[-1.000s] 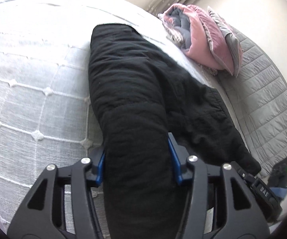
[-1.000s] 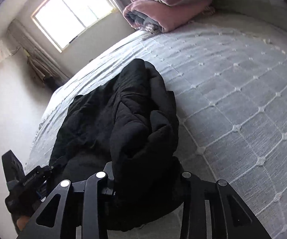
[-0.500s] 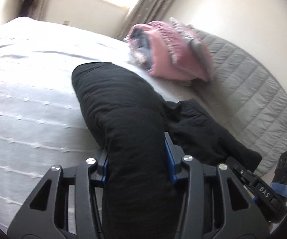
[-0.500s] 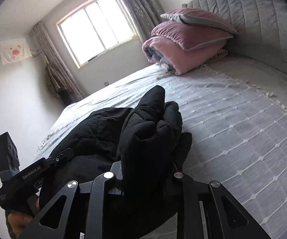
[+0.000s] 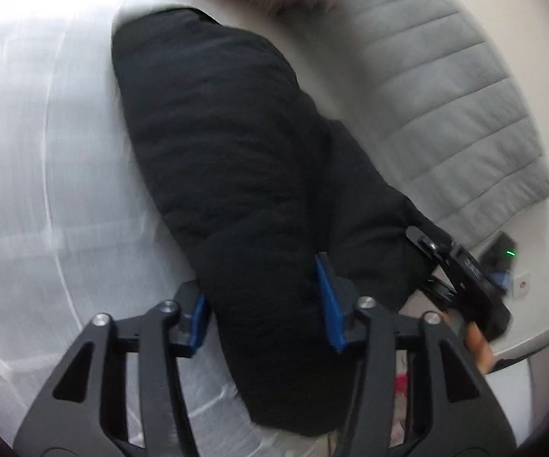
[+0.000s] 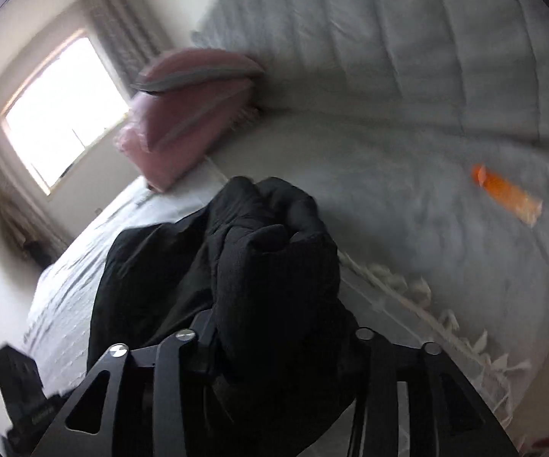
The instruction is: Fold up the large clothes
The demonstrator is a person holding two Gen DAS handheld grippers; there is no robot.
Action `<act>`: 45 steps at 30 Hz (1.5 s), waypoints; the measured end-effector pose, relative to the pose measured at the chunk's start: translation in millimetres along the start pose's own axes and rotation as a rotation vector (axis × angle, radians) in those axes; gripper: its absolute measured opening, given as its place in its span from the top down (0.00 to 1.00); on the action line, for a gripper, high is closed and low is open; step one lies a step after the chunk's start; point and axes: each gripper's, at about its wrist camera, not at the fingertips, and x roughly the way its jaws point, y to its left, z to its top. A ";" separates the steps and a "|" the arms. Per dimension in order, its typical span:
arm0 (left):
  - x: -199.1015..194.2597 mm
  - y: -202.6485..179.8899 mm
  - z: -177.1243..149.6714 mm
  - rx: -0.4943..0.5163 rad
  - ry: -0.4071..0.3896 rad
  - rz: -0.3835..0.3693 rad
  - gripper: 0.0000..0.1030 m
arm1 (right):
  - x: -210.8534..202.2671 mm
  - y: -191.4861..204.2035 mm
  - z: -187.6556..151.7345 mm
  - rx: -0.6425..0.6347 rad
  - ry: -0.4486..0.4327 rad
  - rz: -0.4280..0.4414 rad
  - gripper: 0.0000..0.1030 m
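A large black padded garment (image 5: 217, 144) lies on the white bed (image 5: 38, 190). My left gripper (image 5: 264, 304) is shut on a thick roll of it, blue pads on either side. My right gripper (image 6: 282, 339) is shut on a bunched end of the same garment (image 6: 270, 251), lifted off the bed. The right gripper also shows at the right of the left wrist view (image 5: 461, 266). The left gripper shows at the bottom left of the right wrist view (image 6: 19, 392).
Pink folded bedding (image 6: 186, 110) is stacked by the grey quilted headboard (image 6: 407, 49). An orange bottle (image 6: 506, 194) lies on the grey cover near the headboard. A window (image 6: 64, 103) is at the far wall. The bed's fringed edge (image 6: 407, 297) runs to the right.
Both grippers have swung toward the headboard side with the garment still held. The views are now motion-blurred, and the orange bottle has come into the right wrist view.
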 end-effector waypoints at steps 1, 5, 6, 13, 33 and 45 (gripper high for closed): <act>-5.4 12.0 -5.7 -0.017 -0.044 -0.050 0.44 | 10.4 -23.0 -3.2 0.060 0.029 0.015 0.23; -35.8 13.5 8.3 0.012 -0.048 -0.077 0.45 | -3.8 -47.5 -12.0 0.106 -0.090 0.101 0.19; -49.3 11.2 12.1 0.041 -0.069 -0.064 0.45 | -13.5 -45.1 -11.2 0.101 -0.129 0.101 0.18; -104.1 -1.5 -16.0 0.268 -0.155 0.253 0.42 | -76.3 -23.0 -29.9 0.102 -0.254 0.054 0.18; -263.8 -68.5 -171.6 0.572 -0.392 0.493 0.05 | -214.9 150.4 -283.7 -0.382 -0.342 -0.072 0.14; -315.0 -43.3 -210.0 0.583 -0.458 0.432 0.01 | -260.6 170.9 -345.7 -0.403 -0.403 -0.204 0.00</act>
